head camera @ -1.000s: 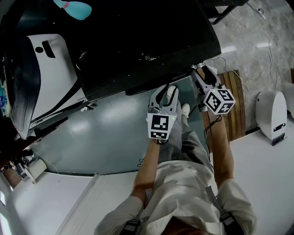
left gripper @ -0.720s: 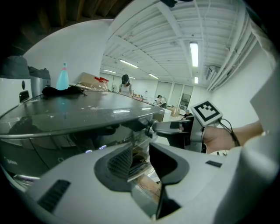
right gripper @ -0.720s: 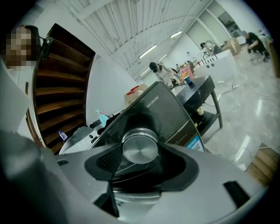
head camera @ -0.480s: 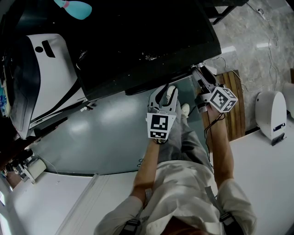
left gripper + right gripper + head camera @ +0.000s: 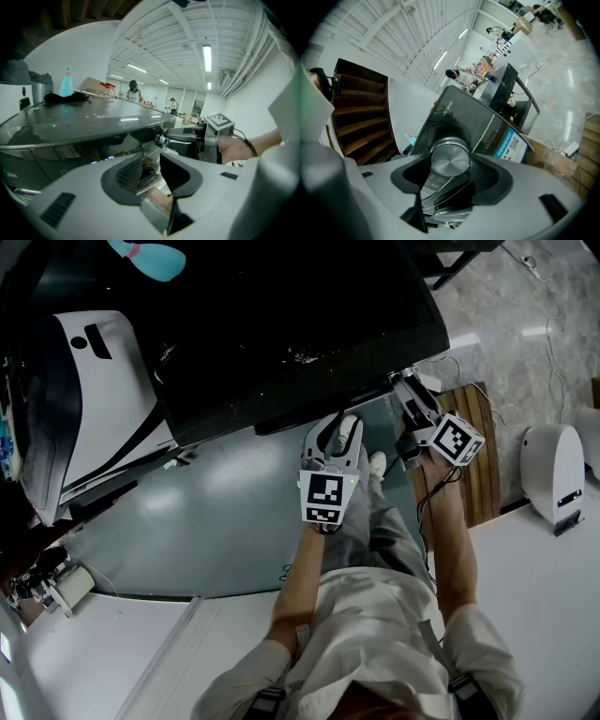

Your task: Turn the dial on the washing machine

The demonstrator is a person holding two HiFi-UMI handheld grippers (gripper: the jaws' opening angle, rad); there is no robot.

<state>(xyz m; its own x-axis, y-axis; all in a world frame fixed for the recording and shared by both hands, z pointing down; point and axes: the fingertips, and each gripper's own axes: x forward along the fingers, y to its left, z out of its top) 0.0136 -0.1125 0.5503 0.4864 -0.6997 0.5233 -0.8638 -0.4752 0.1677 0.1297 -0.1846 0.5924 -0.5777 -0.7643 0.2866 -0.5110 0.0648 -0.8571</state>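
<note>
- 2 grippers show in the head view, both held out in front of you at the front edge of the dark washer [image 5: 281, 324].
- Your right gripper [image 5: 405, 388] reaches the washer's front panel near its right corner. Its cube [image 5: 457, 439] sits tilted.
- In the right gripper view the round silver dial [image 5: 450, 159] stands out from the sloping dark panel, squarely between the 2 jaws.
- The pads press on the dial's rim from both sides, so your right jaws stand fairly wide yet have hold of the dial.
- 1 blue-and-white sticker [image 5: 513, 143] lies on the panel, just right of the dial.
- Your left gripper [image 5: 336, 432] hangs just left of the right one, pointing forward and down, below the washer's front edge.
- In the left gripper view its 2 jaws stand a little apart with nothing between them. Only floor clutter shows through the gap.
- That same view shows your right gripper from the side, lying level, its jaws meeting the dial under the lid's rim.
- 1 teal bottle [image 5: 150, 257] shows near the far left of the washer's top.
- Wooden slats [image 5: 472, 451] lie on the floor beside your right forearm.
</note>
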